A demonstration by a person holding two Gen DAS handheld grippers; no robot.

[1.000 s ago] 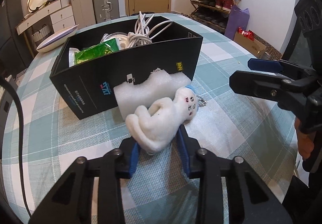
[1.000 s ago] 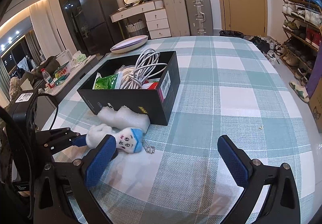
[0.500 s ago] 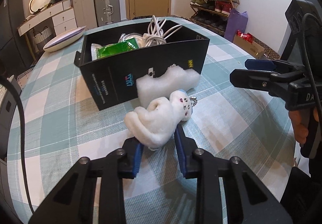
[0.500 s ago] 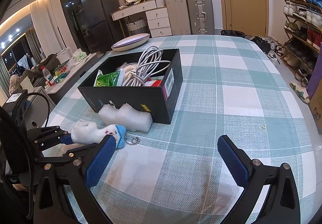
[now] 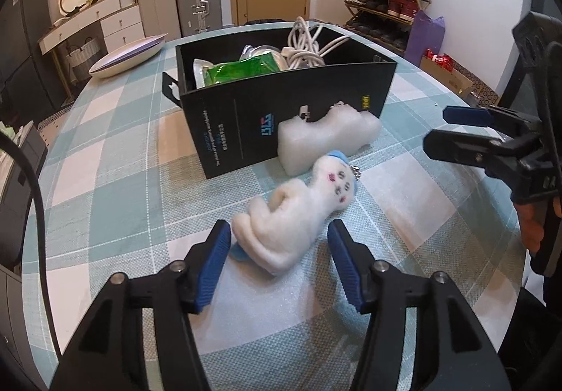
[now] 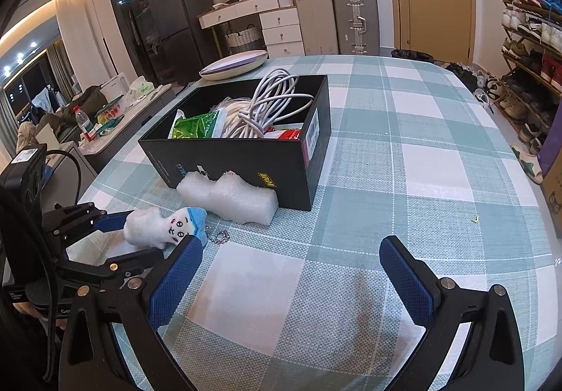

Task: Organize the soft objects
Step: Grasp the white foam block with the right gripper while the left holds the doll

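Looking pretty early on: the plush toy [image 5: 298,212] lies on the table [image 5: 123,187] between the spread-apart jaws of the left gripper [image 5: 279,250], foam block [image 5: 326,141] sits against the box [image 5: 281,110], and right gripper [image 6: 291,275] hangs wide, holding nothing.

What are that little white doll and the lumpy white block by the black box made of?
The doll looks like fuzzy plush fabric, with a stitched face and a blue cap. The white block seems to be packing foam: pale, faintly translucent, with a rough, torn top edge. The black box looks like matte printed cardboard.
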